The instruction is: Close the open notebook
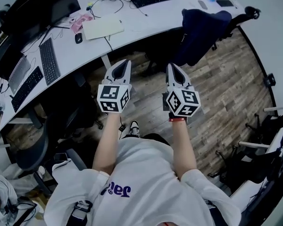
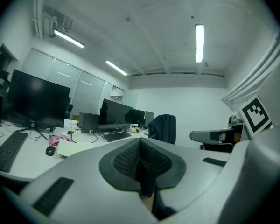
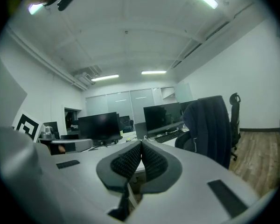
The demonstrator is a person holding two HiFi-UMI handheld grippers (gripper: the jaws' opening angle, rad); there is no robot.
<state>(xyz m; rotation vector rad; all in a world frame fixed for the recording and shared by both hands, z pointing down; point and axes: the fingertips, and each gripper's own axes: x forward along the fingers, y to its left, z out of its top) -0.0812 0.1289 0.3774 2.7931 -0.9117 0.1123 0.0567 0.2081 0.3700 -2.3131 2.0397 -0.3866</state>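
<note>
A pale notebook [image 1: 103, 28] lies flat on the white desk [image 1: 146, 13], far ahead of both grippers; in the left gripper view the notebook [image 2: 77, 147] shows low at the left, beside a mouse. My left gripper [image 1: 125, 61] is held up over the wooden floor, its jaws shut with nothing between them [image 2: 140, 141]. Alongside it, a hand's width to the right, my right gripper [image 1: 172, 66] is also shut and empty [image 3: 141, 143]. Both point toward the desk and touch nothing.
A black mouse [image 1: 78, 38] and a pink item [image 1: 80, 22] lie left of the notebook. Keyboards [image 1: 49, 60] and monitors [image 1: 37, 6] line the desk. An office chair with a dark jacket [image 1: 203, 29] stands at the right. Another chair [image 1: 33, 149] is at the lower left.
</note>
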